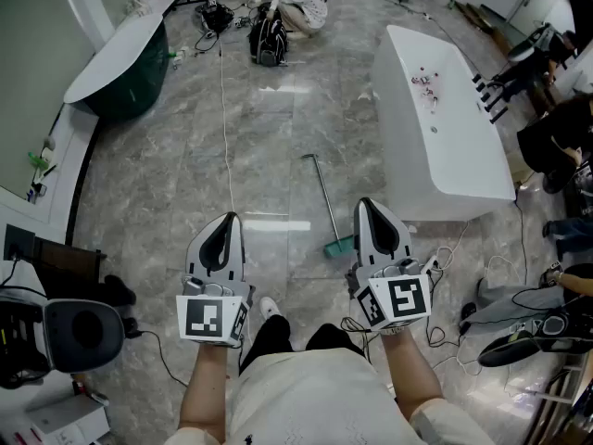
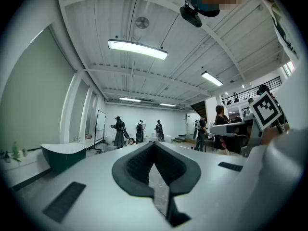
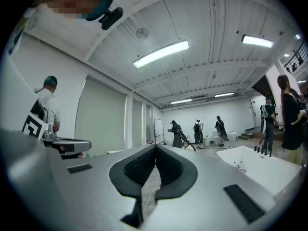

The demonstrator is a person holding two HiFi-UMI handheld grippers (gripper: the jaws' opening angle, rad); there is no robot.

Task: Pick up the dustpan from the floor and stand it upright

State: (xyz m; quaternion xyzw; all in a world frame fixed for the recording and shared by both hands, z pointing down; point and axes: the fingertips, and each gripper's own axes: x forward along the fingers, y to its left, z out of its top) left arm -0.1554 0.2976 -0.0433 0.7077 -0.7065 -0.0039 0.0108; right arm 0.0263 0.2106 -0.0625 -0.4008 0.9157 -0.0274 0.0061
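Observation:
The dustpan [image 1: 328,208] lies flat on the grey tiled floor in the head view, its long metal handle running away from me and its green pan close to my right gripper. My right gripper [image 1: 368,205] is held level just right of the pan, jaws shut and empty. My left gripper [image 1: 231,219] is level to the left of it, about a tile away, also shut with nothing in it. In the left gripper view the left gripper [image 2: 154,146] has its tips together, and in the right gripper view the right gripper [image 3: 155,149] does too. Neither of those views shows the dustpan.
A white bathtub [image 1: 442,160] stands to the right, a dark green one [image 1: 122,77] at the far left. A thin cable [image 1: 225,128] runs along the floor. A person [image 1: 301,6] crouches at the back by a black bag [image 1: 268,42]. Seated people and cables crowd the right edge.

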